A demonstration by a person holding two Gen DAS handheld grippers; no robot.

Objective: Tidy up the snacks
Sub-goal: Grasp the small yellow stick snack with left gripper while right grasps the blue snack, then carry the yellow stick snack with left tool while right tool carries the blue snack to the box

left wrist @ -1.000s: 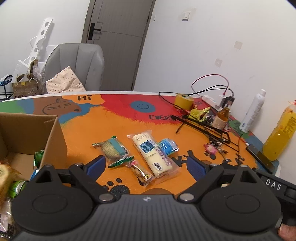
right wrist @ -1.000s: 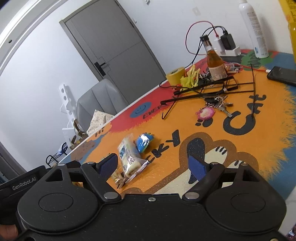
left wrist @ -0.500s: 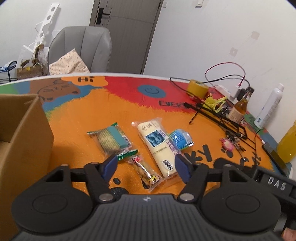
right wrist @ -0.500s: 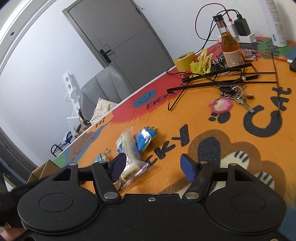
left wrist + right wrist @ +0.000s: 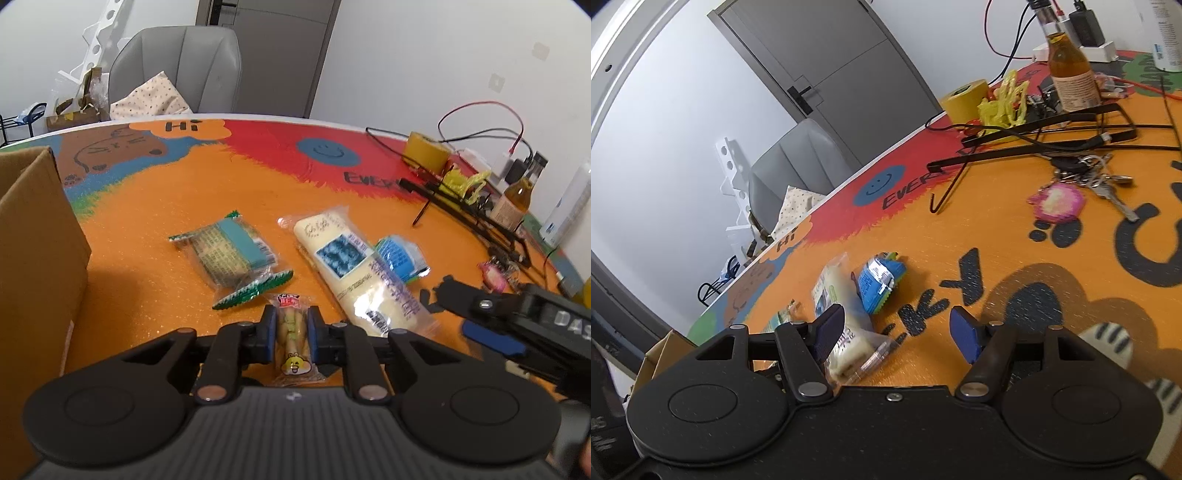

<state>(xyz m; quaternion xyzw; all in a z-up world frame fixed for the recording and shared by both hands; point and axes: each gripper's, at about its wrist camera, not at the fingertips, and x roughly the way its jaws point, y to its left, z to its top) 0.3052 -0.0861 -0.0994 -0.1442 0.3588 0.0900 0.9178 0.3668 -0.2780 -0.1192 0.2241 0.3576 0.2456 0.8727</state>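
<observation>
My left gripper (image 5: 291, 334) is shut on a small clear snack packet with a red label (image 5: 291, 343) lying on the orange table. Beyond it lie a green-edged cracker pack (image 5: 231, 256), a long white bread pack (image 5: 354, 269) and a small blue pack (image 5: 399, 254). My right gripper (image 5: 897, 332) is open just above the table; its left finger (image 5: 829, 328) is at the near end of the white bread pack (image 5: 838, 295), with the blue pack (image 5: 879, 282) just beyond. It also shows in the left wrist view (image 5: 517, 325).
A cardboard box (image 5: 33, 236) stands at the left. Black hangers (image 5: 1034, 140), keys (image 5: 1086, 181), a brown bottle (image 5: 1067, 70), yellow tape (image 5: 964, 99), cables and a charger crowd the far right. A grey chair (image 5: 177, 70) stands behind the table.
My left gripper came down over the small snack packet and closed on it. My right gripper moved lower and closer to the white bread pack, jaws still open.
</observation>
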